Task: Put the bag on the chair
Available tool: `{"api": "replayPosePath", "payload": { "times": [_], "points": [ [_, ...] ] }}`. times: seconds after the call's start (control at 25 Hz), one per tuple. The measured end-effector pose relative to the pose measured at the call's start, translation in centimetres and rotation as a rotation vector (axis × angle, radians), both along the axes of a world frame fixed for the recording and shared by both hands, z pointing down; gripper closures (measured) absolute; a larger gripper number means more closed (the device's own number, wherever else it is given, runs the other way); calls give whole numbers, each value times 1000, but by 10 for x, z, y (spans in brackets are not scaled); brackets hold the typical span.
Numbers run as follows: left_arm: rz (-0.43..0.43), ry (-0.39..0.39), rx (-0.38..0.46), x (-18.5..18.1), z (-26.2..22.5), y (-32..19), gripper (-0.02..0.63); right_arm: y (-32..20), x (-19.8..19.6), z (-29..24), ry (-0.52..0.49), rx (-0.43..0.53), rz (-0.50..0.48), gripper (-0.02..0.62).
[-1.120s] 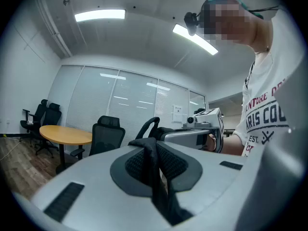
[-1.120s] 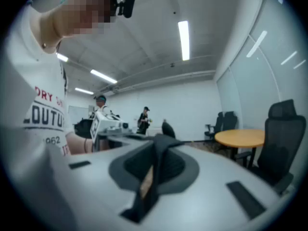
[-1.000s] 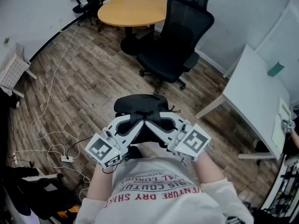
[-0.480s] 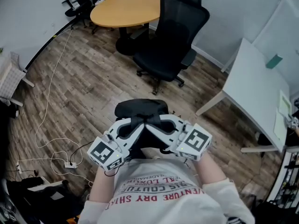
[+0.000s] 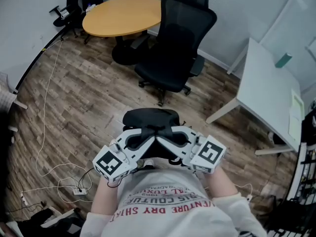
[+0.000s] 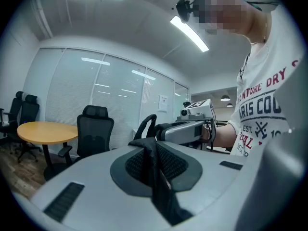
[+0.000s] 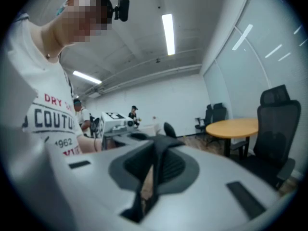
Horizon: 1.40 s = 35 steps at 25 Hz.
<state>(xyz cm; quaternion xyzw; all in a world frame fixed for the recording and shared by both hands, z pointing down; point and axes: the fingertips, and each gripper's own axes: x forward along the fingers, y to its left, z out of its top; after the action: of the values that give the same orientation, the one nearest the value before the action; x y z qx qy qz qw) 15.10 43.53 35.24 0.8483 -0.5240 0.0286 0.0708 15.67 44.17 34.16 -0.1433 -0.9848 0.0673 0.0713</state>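
A black bag (image 5: 150,117) hangs in front of the person's body, held up by its straps. My left gripper (image 5: 147,134) is shut on one black strap (image 6: 150,154), and my right gripper (image 5: 166,135) is shut on the other strap (image 7: 157,154). The two grippers meet tip to tip over the bag. In the left gripper view the right gripper (image 6: 191,120) shows beyond the strap loop. A black office chair (image 5: 174,47) stands ahead on the wood floor, its seat bare, apart from the bag. It also shows as the chair (image 6: 94,133) in the left gripper view.
A round wooden table (image 5: 123,16) stands behind the chair on the left, with more black chairs (image 5: 69,6) by the wall. A white desk (image 5: 269,90) runs along the right. White cables (image 5: 47,107) and a power strip (image 5: 81,191) lie on the floor at left.
The chair and the round table have slid down and left in the head view and look nearer. Both grippers keep their hold on the bag's straps.
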Motion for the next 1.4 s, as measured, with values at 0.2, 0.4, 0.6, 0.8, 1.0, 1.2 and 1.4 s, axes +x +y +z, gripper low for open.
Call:
{"api": "replayPosePath", "payload": {
  "times": [0.2, 0.4, 0.6, 0.8, 1.0, 1.2, 1.4],
  "points": [
    [50, 2, -32, -28, 0, -19, 551, -19, -29, 2, 8, -14, 72, 549],
    [34, -7, -22, -68, 4, -53, 551, -50, -65, 4, 4, -22, 86, 549],
    [-11, 14, -26, -98, 5, -114, 551, -109, -96, 6, -8, -32, 63, 549],
    [-43, 15, -37, -118, 8, -184, 551, -179, -115, 10, -4, -27, 13, 549],
    [-35, 17, -30, -136, 8, -242, 551, -237, -133, 7, -17, 1, -14, 549],
    [3, 2, -40, -141, 16, -303, 551, -297, -139, 13, 0, 4, 27, 549],
    [36, 20, -39, -160, 21, -371, 551, -364, -156, 20, 14, -11, 102, 549]
  ]
}}
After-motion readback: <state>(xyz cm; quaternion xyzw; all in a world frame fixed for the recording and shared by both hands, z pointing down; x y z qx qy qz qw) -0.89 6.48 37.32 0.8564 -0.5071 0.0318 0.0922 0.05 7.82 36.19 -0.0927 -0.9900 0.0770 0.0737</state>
